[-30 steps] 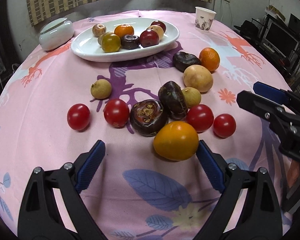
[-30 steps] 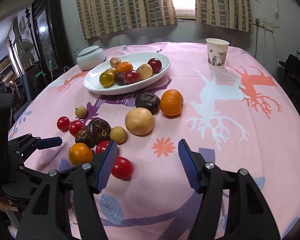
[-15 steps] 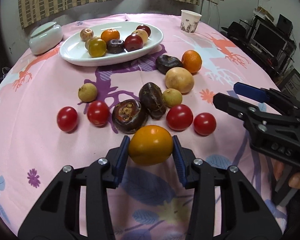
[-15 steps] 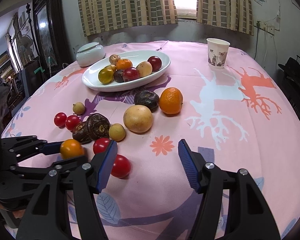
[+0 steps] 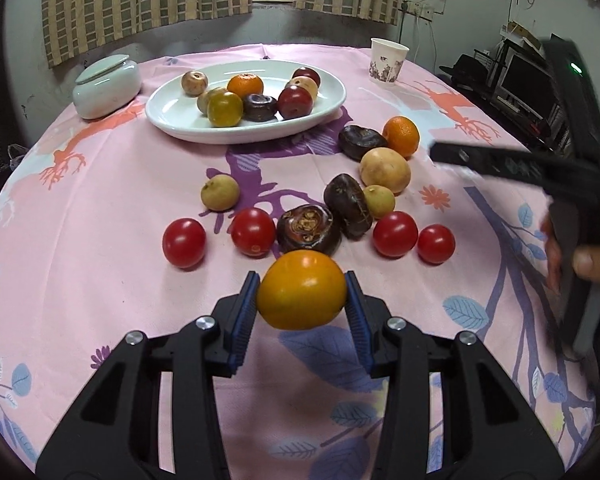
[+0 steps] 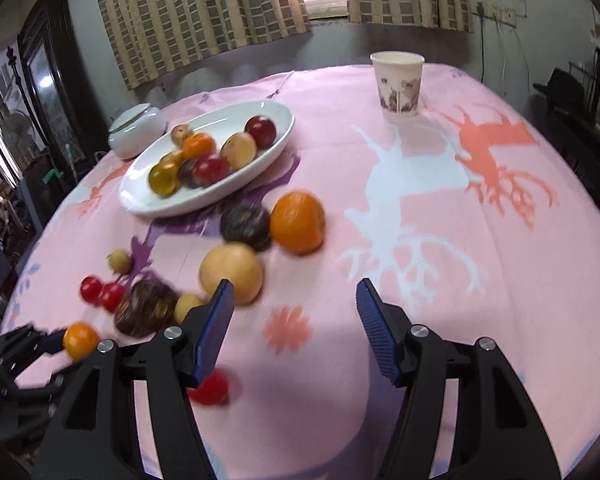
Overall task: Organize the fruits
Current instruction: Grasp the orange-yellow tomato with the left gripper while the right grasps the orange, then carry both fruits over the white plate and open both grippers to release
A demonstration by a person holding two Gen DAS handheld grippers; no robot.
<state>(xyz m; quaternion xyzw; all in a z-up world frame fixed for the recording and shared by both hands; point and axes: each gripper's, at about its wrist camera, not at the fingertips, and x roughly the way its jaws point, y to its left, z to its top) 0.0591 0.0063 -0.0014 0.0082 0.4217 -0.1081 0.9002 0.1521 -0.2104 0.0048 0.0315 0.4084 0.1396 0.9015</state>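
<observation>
The left gripper (image 5: 302, 296) pinched the orange tomato (image 5: 302, 290) clear of the cloth, seemingly bound for the white plate (image 5: 172, 110), while the right gripper (image 6: 294, 320) hung spread and empty.

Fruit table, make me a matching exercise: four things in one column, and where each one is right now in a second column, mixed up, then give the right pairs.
Things
1. yellow-orange tomato
2. tangerine
3. paper cup
4. pale round fruit

Places
A. on the white plate
B. on the tablecloth, right beside the dark chestnut-like fruit
C. clamped in the jaws of the left gripper
D. standing alone at the far edge of the table

Pairs: 1-C, 2-A, 3-D, 4-B
</observation>
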